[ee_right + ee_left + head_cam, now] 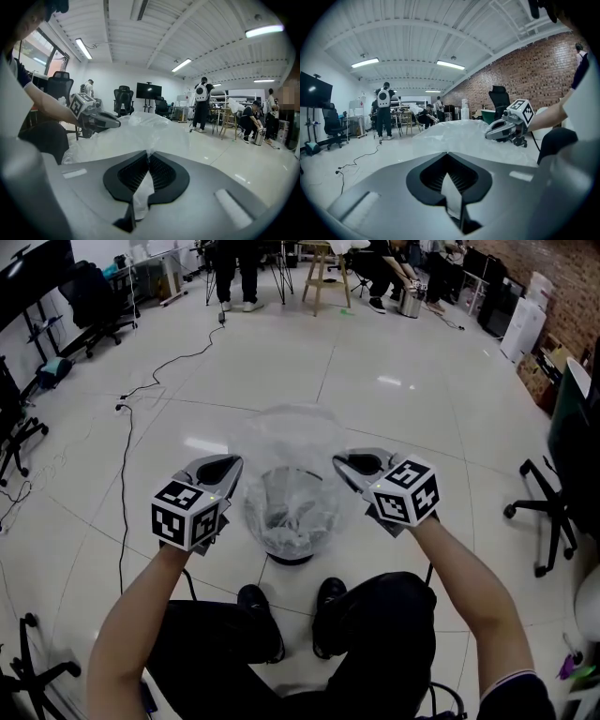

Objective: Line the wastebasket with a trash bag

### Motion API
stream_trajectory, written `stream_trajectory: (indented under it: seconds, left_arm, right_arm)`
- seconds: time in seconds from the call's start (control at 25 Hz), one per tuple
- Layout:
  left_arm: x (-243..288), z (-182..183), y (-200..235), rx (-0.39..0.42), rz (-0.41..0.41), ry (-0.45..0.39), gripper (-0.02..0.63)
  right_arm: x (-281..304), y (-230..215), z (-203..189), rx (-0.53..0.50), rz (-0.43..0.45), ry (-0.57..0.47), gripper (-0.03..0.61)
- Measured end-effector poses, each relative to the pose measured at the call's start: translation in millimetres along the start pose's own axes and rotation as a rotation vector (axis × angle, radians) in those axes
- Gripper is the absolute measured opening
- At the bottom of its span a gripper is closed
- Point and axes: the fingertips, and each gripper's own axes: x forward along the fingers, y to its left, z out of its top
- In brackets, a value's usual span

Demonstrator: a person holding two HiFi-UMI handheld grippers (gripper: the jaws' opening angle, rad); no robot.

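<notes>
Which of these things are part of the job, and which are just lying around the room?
Part of the job: the clear trash bag, pinched by both the left gripper and the right gripper; the mesh wastebasket under it.
Just lying about: the cable on the floor, the office chair at right, the wooden stool far back.

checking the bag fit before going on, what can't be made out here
Wastebasket rim, head view: veiled by the trash bag; whether the film wraps it is unclear.
Wastebasket, both gripper views: hidden behind the billowed bag.
Bag's mouth edge, head view: clear film, too faint to trace.
</notes>
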Motion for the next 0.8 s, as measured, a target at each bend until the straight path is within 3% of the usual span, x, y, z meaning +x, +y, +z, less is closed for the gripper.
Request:
stream_trajectory:
  seconds: [0.4,0.8]
  left_arm:
    - [26.9,-26.1,7.8,-0.022,-0.009,0.052,0.011]
    - [25.0,-28.4,7.6,-0.035,-0.017,0.061,0.011]
  right_arm:
    - [24.0,-16.3,-23.0,0.035,0.025,0.024,0.002]
    - [26.4,-13.5,-26.7,0.043,0.049,0.040,0.002]
